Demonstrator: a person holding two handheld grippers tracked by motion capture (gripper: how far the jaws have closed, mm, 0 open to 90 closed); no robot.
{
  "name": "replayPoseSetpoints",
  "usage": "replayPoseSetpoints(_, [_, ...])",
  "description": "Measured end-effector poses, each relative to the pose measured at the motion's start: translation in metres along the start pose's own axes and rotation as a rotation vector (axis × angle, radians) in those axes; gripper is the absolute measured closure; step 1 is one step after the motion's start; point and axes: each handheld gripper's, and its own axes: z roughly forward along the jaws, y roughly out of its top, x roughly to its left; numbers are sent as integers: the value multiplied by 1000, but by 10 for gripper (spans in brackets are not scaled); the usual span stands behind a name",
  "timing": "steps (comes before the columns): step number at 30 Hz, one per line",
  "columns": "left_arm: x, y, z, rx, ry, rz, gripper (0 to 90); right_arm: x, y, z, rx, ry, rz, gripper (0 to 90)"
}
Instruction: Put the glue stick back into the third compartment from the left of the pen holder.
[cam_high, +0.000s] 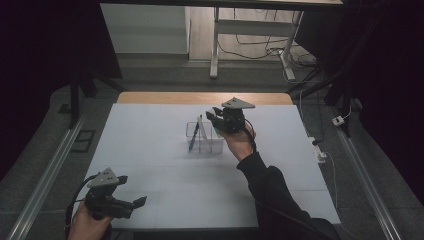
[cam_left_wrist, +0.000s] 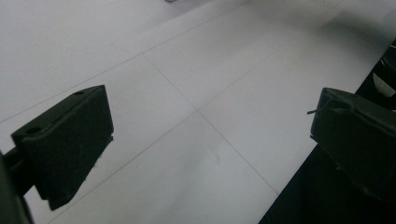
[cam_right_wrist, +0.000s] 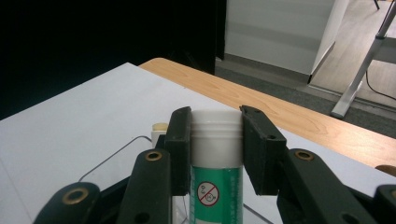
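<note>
right gripper (cam_right_wrist: 215, 140): black jaws clamped on a glue stick (cam_right_wrist: 215, 154), white ribbed cap, green label
organizer (cam_high: 205, 138): clear plastic box, centre frame, blue pen (cam_high: 193, 137) leaning inside
left gripper (cam_left_wrist: 210, 135): jaws wide open over smooth white table (cam_left_wrist: 187, 56)

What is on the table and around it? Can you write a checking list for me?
Surface: white table cover, wooden edge at the far side.
Job's things: clear organizer box holding a blue pen; white-capped green-label tube.
Clutter: nothing seen.
Grippers: right gripper shut on the tube above the box; left gripper open, holding nothing, near the table's near-left edge.
Cables: loose cables on the floor; power strip to the right.
Surroundings: white desk legs, dark curtains.
</note>
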Motion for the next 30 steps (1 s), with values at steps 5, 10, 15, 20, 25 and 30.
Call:
replayPoseSetpoints(5, [0,0,1,3,0,1,0,-1,-3,7,0,-4,2,654])
replayPoseSetpoints(10, [-1,0,1,6,1,2,0,-2,-7,13,5,-13,3,653])
replayPoseSetpoints(15, [-1,0,1,10,1,5,0,-2,-13,16,20,-13,3,652])
replayPoseSetpoints(20, [-1,0,1,11,-1,5,0,-1,-18,17,37,-16,-6,649])
replayPoseSetpoints(25, [-1,1,1,13,-1,6,0,0,-19,16,60,-9,-24,643])
replayPoseSetpoints(30, [-1,1,2,14,-2,6,0,-3,-18,12,72,-15,-10,579])
